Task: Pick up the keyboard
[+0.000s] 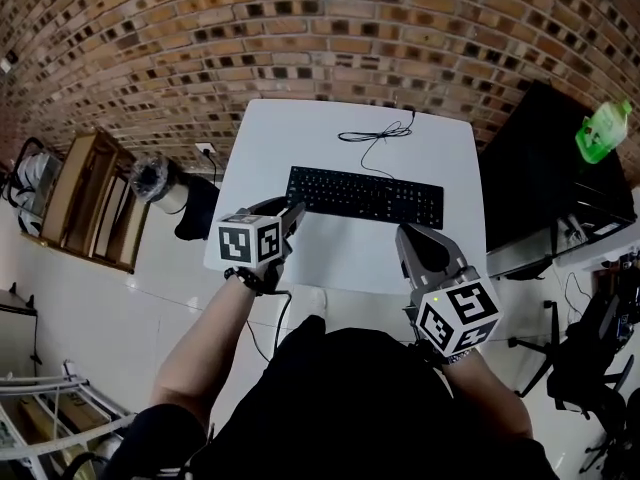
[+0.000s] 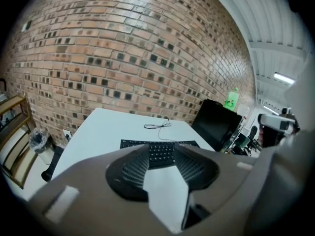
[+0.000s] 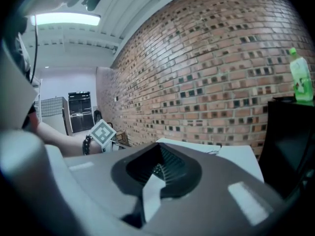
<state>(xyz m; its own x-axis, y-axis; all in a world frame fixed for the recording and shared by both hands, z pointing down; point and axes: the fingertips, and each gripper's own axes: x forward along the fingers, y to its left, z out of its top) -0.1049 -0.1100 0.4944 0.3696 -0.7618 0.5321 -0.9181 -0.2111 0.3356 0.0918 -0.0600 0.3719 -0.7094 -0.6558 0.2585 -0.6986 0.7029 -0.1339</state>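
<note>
A black keyboard (image 1: 365, 196) lies flat across the middle of a white table (image 1: 300, 133), its black cable (image 1: 375, 133) coiled behind it. My left gripper (image 1: 296, 212) hovers just short of the keyboard's left end. In the left gripper view this gripper (image 2: 161, 150) is open, and the keyboard (image 2: 132, 143) shows beyond the gap with nothing between the jaws. My right gripper (image 1: 406, 234) is above the table's near edge, in front of the keyboard's right part. Seen from its own camera, the right gripper (image 3: 160, 168) is shut and empty, aimed at the brick wall.
A black monitor (image 1: 550, 168) stands right of the table with a green bottle (image 1: 603, 131) on top. A wooden shelf (image 1: 85, 203) and a lined bin (image 1: 155, 180) sit on the floor at the left. An office chair (image 1: 590, 358) is at the lower right.
</note>
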